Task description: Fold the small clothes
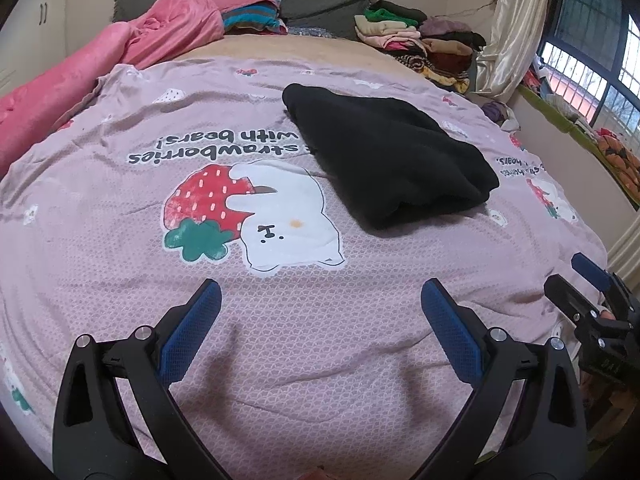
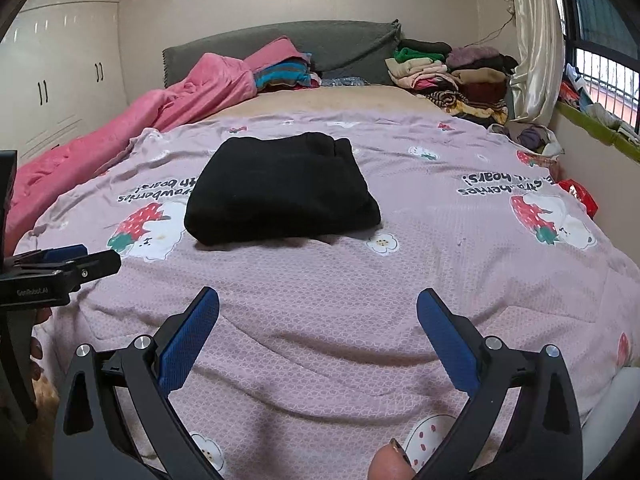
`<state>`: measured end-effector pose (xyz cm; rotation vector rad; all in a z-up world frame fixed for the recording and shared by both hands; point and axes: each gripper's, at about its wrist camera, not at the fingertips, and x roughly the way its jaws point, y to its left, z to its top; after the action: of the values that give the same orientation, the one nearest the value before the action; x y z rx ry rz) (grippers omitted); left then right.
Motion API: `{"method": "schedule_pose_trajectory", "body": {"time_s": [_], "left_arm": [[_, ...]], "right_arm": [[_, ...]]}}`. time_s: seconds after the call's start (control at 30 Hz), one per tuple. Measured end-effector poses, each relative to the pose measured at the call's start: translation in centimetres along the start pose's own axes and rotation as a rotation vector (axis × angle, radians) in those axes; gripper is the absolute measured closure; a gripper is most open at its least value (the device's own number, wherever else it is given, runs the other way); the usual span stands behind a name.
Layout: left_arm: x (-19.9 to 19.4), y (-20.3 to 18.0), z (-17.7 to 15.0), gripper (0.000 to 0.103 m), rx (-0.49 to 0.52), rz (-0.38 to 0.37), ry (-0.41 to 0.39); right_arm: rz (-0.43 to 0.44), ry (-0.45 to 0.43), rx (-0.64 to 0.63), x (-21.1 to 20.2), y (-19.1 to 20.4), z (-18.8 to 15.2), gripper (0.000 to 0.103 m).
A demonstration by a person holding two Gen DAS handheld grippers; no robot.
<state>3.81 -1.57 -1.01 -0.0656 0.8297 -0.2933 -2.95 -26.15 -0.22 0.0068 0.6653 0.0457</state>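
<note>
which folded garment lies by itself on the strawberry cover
The black folded garment lies alone mid-bed; the others sit stacked in the clothes pile by the headboard.

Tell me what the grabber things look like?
Both the left gripper and the right gripper have curved black plastic arms, silver bolts and flat fingers with bumpy blue pads. One side reads "GenRobot.AI" in small white letters.

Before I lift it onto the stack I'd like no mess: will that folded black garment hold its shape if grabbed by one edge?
Probably not. The black garment is soft, thick-looking fabric folded in layers, so a one-edge pinch would likely let it droop and unfold. It looks unlikely to slide on the textured pink bedspread; pushing would probably bunch it instead.
</note>
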Motion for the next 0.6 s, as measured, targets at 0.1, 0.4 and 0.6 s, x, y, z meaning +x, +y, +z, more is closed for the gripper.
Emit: {"method": "schedule_pose_trajectory", "body": {"time_s": [0.1,0.4,0.6], "left_arm": [[-0.19,-0.12,-0.01,0.009,0.005,0.006,-0.002],[-0.34,-0.21,-0.06,0.009,0.010,0.016,0.000],[-0.12,-0.16,-0.17,0.009,0.010,0.035,0.015]], "right_arm": [[0.000,-0.005,-0.004,-0.11,-0.08,0.10,0.004],[0.001,-0.005,0.005,-0.30,-0.25,0.17,0.004],[0.001,-0.007,0.003,-0.37,-0.20,0.24,0.004]]}}
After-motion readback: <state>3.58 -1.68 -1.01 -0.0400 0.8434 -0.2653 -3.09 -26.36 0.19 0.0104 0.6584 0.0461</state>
